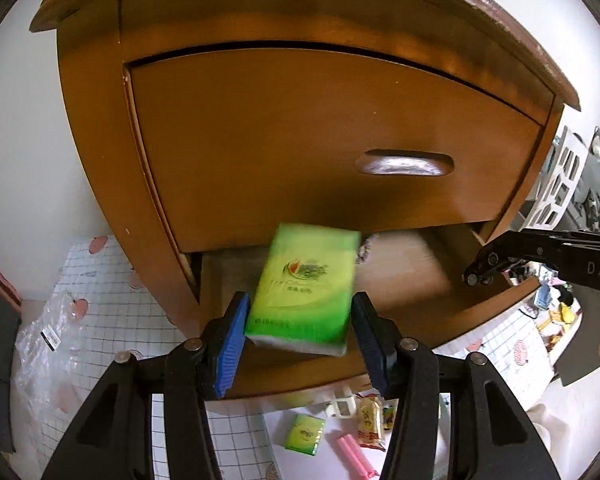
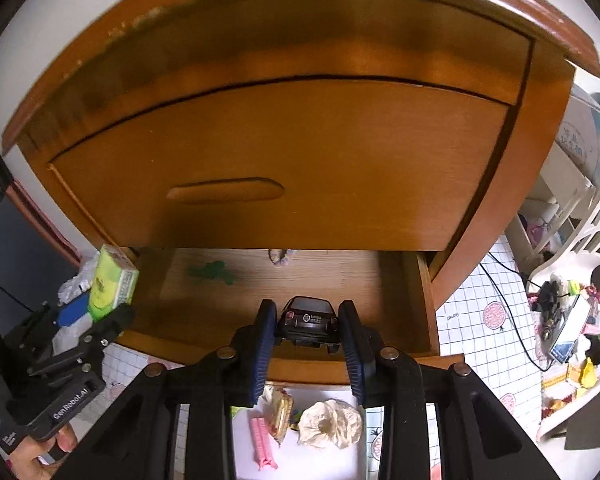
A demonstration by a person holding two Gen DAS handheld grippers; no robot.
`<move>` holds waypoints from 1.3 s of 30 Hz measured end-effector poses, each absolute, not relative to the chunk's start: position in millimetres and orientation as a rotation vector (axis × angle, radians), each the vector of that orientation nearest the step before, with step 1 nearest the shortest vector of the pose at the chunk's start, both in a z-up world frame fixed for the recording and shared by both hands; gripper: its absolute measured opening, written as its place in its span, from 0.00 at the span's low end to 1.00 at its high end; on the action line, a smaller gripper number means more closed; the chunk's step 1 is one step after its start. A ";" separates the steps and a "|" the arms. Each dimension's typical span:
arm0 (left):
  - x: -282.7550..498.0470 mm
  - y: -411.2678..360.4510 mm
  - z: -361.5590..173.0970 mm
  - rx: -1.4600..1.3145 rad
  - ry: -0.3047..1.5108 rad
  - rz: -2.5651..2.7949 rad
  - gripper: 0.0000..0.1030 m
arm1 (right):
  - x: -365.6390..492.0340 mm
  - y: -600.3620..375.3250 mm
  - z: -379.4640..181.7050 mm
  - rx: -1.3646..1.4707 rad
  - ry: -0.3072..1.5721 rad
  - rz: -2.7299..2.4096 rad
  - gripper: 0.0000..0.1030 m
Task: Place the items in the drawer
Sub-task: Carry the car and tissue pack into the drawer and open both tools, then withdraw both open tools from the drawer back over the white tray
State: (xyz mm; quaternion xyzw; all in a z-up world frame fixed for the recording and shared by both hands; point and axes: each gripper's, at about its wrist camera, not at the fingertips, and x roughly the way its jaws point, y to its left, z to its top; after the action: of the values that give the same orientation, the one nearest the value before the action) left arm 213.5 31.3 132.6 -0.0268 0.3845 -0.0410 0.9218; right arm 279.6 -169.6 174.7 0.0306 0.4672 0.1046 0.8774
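Tissue pack (image 1: 306, 286), green and slightly blurred, sits clamped between the blue pads of the left gripper (image 1: 300, 328) at lower centre of the left wrist view, its long axis running away from the fingers toward the open lower drawer (image 1: 412, 268), which lies directly beyond and beneath it; the closed upper drawer front (image 1: 300, 140) fills the middle of the frame, and the right gripper (image 1: 480, 270) enters from the right edge. On the floor at the bottom I count 1 more green pack (image 1: 305, 434), 1 pink clip (image 1: 354, 452) and 1 snack packet (image 1: 370, 424). In the right wrist view, the right gripper (image 2: 306, 338) grips 1 black toy car (image 2: 308, 322) at lower centre, the car's length pointing into the drawer, above its front board (image 2: 300, 368). The left gripper (image 2: 100, 312) with its pack shows at left, over the drawer's left corner. Both hands look about equally near; I judge each load needs only to go forward and down, then be released.
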 end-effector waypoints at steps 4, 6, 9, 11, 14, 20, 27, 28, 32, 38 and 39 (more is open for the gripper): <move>212.2 31.7 130.2 -0.061 0.790 -0.077 0.55 | 285.3 -169.7 166.8 0.083 0.995 0.214 0.34; 213.0 33.6 128.5 -0.065 0.790 -0.075 0.55 | 286.0 -168.7 164.4 0.074 0.999 0.205 0.34; 214.5 35.6 125.5 -0.070 0.798 -0.068 0.60 | 286.0 -166.7 162.5 0.066 1.002 0.205 0.34; 214.3 35.9 123.4 -0.075 0.799 -0.063 0.66 | 286.1 -165.2 160.5 0.059 1.006 0.201 0.34; 214.0 38.6 120.6 -0.084 0.808 -0.050 0.67 | 284.8 -164.1 157.2 0.054 1.010 0.200 0.42; 215.1 41.3 119.8 -0.074 0.794 -0.019 0.80 | 282.8 -161.8 147.4 0.035 1.009 0.197 0.66; 213.3 47.1 118.6 -0.097 0.763 0.024 1.00 | 279.3 -160.5 139.0 0.034 1.017 0.203 0.87; 213.2 47.9 118.4 -0.099 0.763 0.028 1.00 | 278.8 -160.1 138.3 0.031 1.016 0.203 0.91; 210.5 51.1 120.6 -0.113 0.748 0.036 1.00 | 277.8 -162.5 134.0 0.033 1.017 0.195 0.99; 206.0 53.6 122.1 -0.128 0.732 0.038 1.00 | 276.6 -166.1 128.9 0.040 1.014 0.187 1.00; 206.1 53.3 121.4 -0.127 0.732 0.036 1.00 | 276.9 -166.4 128.7 0.042 1.014 0.185 1.00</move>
State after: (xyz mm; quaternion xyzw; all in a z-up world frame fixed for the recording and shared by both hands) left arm 206.1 53.3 121.4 -0.0621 0.3575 0.0176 0.9317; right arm 276.9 -166.4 128.6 0.0200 0.4849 0.0885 0.8699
